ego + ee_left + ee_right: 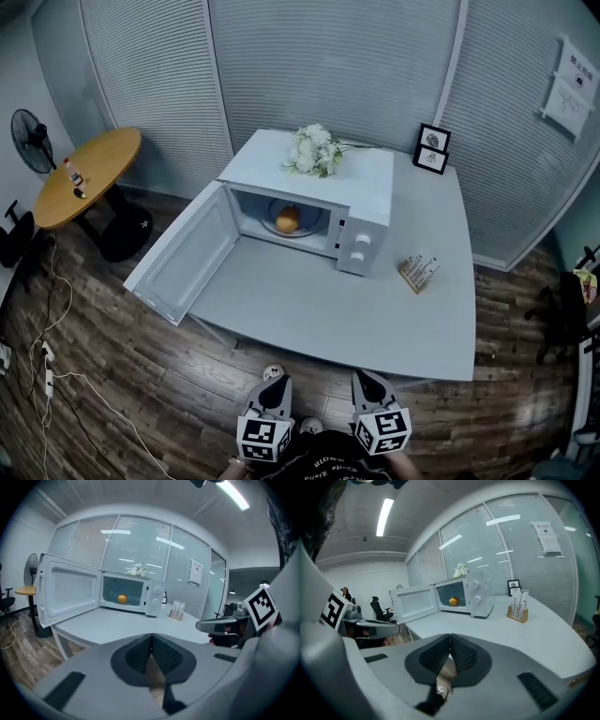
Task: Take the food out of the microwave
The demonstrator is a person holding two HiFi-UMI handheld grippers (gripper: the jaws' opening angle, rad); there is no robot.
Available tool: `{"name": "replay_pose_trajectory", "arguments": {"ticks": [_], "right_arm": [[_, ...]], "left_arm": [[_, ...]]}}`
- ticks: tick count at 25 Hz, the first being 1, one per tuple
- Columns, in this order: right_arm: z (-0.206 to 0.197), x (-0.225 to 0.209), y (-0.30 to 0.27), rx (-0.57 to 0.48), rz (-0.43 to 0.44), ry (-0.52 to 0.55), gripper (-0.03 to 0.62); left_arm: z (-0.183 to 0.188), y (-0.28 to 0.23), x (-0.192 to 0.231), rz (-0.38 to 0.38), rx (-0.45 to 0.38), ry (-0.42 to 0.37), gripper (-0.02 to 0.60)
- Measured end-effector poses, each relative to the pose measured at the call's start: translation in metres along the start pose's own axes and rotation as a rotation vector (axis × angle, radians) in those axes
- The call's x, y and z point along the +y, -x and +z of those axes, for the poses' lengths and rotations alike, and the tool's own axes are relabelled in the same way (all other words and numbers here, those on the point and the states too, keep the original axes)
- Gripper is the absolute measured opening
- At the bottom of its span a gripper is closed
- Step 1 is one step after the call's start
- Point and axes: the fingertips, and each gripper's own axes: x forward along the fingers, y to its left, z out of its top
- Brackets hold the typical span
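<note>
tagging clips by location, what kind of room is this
Probably an office or meeting room: blind-covered glass partition walls, a swivel office chair, and a notice posted on the partition.

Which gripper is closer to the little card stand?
Right. The right gripper hangs off the table's near edge, nearly facing the card stand; the left gripper is further left.

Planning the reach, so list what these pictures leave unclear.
Food: head view, too small to identify; only a round orange shape inside the microwave.
Dials: head view, markings too small to read.
Wall notice: head view, print too small.
Card holder: right gripper view, print too small.
</note>
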Motion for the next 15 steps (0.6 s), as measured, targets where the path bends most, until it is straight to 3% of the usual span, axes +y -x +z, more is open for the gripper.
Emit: {"name": "replay_pose_trajectory", "arguments": {"ticks": [15], "right_arm": [[0.037,-0.011,-0.086,0.01,-0.073,-0.047,0.005]], "left_arm": [[0.052,-0.084,0.077,-0.066,0.006,-0.043,0.008]]}}
